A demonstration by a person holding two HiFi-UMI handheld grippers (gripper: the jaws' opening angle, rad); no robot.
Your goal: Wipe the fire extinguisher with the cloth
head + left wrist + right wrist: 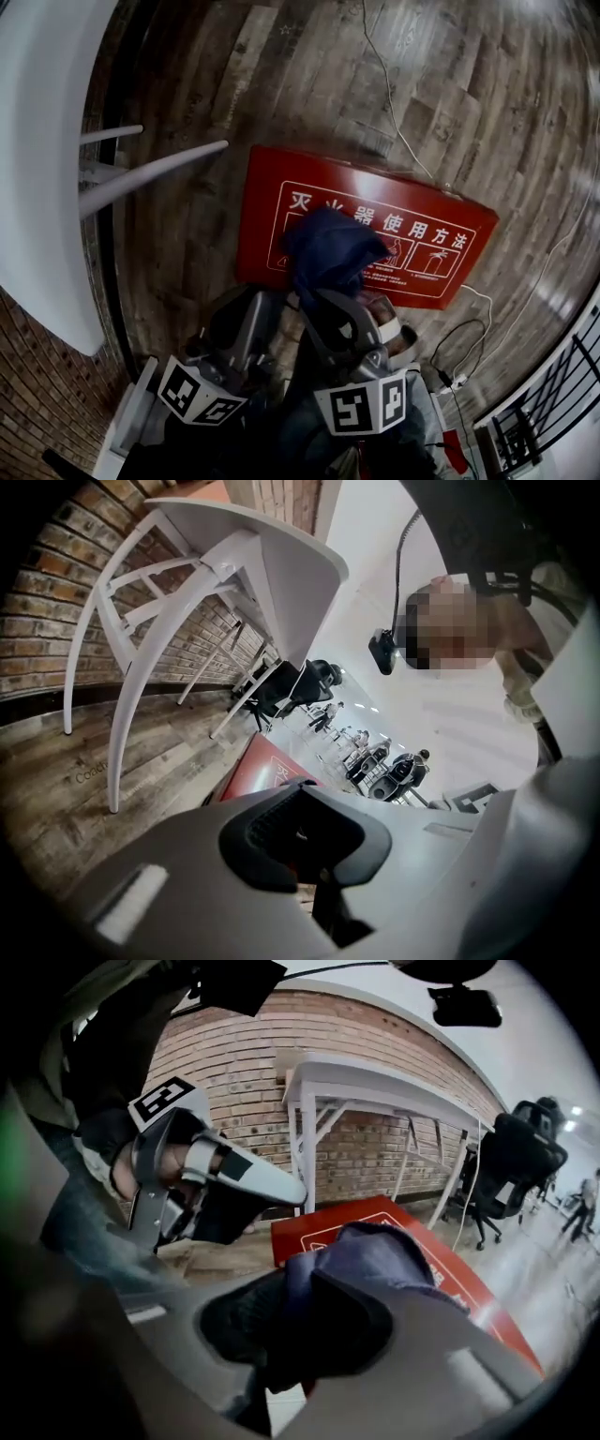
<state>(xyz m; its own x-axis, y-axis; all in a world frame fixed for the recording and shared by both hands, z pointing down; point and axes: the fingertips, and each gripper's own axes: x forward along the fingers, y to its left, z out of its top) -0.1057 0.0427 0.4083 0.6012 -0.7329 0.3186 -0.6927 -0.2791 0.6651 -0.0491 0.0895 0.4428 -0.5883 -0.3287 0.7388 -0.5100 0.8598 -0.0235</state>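
The right gripper is clamped on a dark blue cloth, which is bunched just above the near edge of the red fire extinguisher box. The left gripper is closed on nothing, beside the box. The wiping seems about to begin. Next the cloth must press down and sweep across the lid. Only the head view shows the whole box; only the right gripper view shows the grip.

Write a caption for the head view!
The right gripper holds a blue cloth over the red fire extinguisher box on the wooden floor.

Cloth hides part of print on red box (table cropped left).
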